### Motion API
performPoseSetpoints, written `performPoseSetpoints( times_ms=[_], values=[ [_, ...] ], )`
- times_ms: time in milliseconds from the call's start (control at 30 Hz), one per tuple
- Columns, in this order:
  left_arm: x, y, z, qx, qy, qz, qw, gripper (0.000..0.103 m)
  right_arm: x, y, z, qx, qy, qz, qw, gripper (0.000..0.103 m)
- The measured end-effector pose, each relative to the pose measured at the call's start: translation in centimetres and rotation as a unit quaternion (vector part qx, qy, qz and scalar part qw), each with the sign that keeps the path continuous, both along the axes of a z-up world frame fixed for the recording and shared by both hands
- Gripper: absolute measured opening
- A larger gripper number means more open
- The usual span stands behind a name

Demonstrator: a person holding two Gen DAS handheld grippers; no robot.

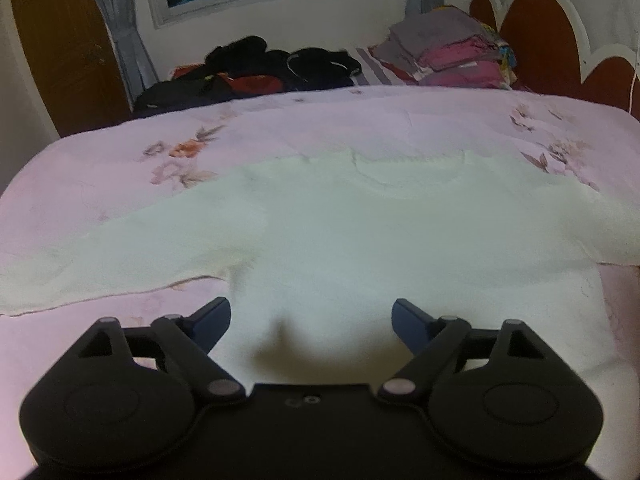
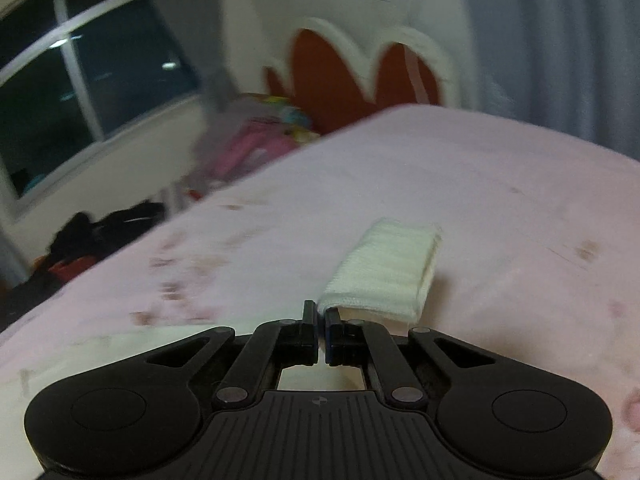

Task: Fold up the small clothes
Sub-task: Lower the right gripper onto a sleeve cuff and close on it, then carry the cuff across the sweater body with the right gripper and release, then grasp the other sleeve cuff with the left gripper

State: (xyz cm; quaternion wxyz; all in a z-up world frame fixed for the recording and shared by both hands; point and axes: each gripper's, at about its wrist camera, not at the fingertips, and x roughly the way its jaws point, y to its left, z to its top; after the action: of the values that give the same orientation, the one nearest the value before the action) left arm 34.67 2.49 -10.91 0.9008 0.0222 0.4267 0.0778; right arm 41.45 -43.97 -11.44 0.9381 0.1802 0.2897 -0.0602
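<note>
Sleeve cuff of pale knitted sweater (image 2: 384,272) may slip from pinching right gripper (image 2: 321,312); left gripper (image 1: 311,312) fingers stand apart

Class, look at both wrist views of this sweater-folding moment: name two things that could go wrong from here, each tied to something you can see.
1. The right gripper is shut on only the edge of the sleeve cuff; the knit may slip free when pulled.
2. The left gripper hangs open above the cream sweater, pinning nothing, so the body could drag and bunch on the pink bedsheet.
</note>
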Motion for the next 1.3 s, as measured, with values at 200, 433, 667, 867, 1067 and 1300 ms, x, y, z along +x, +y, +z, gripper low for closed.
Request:
performPoseSetpoints(
  times_ms=[200, 433, 667, 867, 1067, 1300],
  values=[
    [-0.7, 3.6, 0.6, -0.01, -0.012, 0.018, 0.9997, 0.089, 1.4, 10.4, 1.8, 0.019, -0.025, 0.102, 0.994, 0.002],
    [-0.5, 7.8, 0.1, -0.014, -0.012, 0.028, 0.9994, 0.089, 3.0, 23.4, -0.1, 0.04, -0.005, 0.199, 0.979, 0.002],
    [0.6, 9.3, -0.4, -0.043, -0.014, 0.016, 0.9988, 0.089, 1.9, 30.6, -3.8, 0.029, 0.045, 0.262, 0.964, 0.003],
    [2.7, 6.1, -1.5, -0.084, -0.014, -0.048, 0.9952, 0.089, 0.6, 28.8, -3.5, 0.028, 0.028, 0.244, 0.969, 0.066],
    [6.5, 2.1, -4.0, -0.176, 0.033, -0.073, 0.9811, 0.082, -1.5, 23.0, -3.4, 0.016, 0.045, 0.202, 0.978, 0.066],
    [8.7, -0.8, -6.6, -0.198, 0.048, -0.077, 0.9759, 0.048, -3.8, 18.7, -3.8, -0.022, 0.051, 0.164, 0.985, 0.066]
  ],
)
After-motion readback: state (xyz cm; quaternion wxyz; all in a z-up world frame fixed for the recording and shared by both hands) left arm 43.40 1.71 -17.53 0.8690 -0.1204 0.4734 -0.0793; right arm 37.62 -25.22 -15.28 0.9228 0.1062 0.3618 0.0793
